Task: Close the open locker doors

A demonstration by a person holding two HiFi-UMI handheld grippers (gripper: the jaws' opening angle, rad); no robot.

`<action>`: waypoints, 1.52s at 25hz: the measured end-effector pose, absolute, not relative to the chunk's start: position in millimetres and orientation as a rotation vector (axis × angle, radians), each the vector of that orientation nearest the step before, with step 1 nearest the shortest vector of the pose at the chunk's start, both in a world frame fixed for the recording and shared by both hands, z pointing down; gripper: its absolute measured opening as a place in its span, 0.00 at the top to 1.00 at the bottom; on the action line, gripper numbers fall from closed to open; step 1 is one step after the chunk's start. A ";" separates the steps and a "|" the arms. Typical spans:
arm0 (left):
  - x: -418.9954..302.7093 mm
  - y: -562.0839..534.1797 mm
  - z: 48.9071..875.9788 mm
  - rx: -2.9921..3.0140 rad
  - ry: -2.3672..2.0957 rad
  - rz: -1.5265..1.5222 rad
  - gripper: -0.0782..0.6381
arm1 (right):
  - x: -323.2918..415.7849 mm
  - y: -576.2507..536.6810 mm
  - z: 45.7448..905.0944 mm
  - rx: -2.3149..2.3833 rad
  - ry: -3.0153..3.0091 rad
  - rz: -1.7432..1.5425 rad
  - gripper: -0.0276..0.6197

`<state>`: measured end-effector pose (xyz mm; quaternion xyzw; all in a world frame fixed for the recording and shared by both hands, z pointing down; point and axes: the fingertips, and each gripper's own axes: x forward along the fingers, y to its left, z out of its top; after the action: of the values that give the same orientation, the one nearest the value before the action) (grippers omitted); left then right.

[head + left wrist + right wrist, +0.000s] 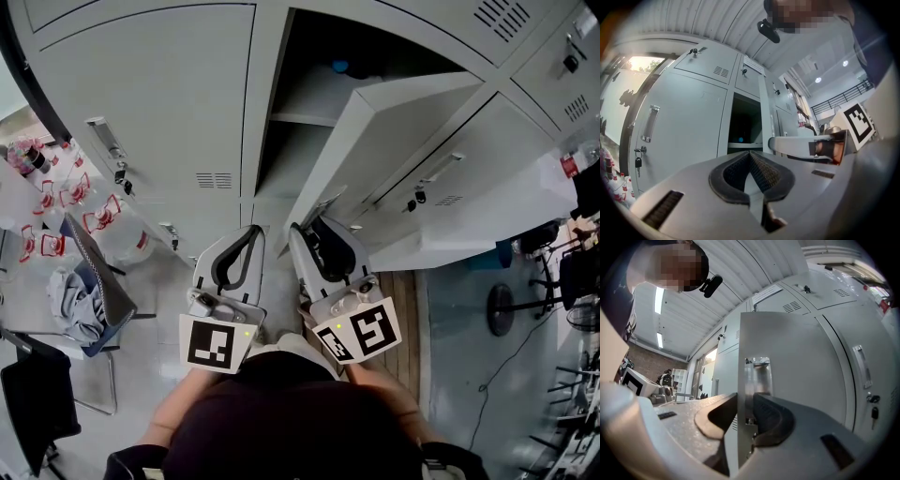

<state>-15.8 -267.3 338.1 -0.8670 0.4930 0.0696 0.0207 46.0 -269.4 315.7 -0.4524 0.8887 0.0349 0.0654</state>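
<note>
The left gripper (pixel 254 231) is held low before the lockers, its jaws brought together at the tips with nothing between them. Just beside it, the right gripper (pixel 306 231) is closed on the free edge of the open locker door (pixel 403 122); in the right gripper view the right gripper (pixel 745 399) is seen with a pad laid on each face of the door, just below the latch plate (pixel 757 373).

The door stands swung out to the right of its compartment (pixel 309 103), in which a shelf (pixel 300 119) and a small blue object (pixel 339 67) are visible. The neighbouring closed door (pixel 159 84) is shut, with a padlock (pixel 122 174) hung at its handle.

The following risks are judged:
- The inner jaw may be trapped between door and frame if the hold is kept to the end of the swing.
- The thin edge may be lost from the pads if it is pushed off-line.
- The door may rebound unlatched if released early.
</note>
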 end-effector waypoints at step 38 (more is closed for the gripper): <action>-35.8 -307.0 345.4 -2.682 1.592 0.205 0.89 | 17.4 -324.8 315.1 -1.363 2.680 0.104 0.81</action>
<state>-35.8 -307.0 345.4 -0.8580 0.5094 0.0657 0.0081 17.4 -324.8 315.1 -0.4520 0.8889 0.0344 0.0663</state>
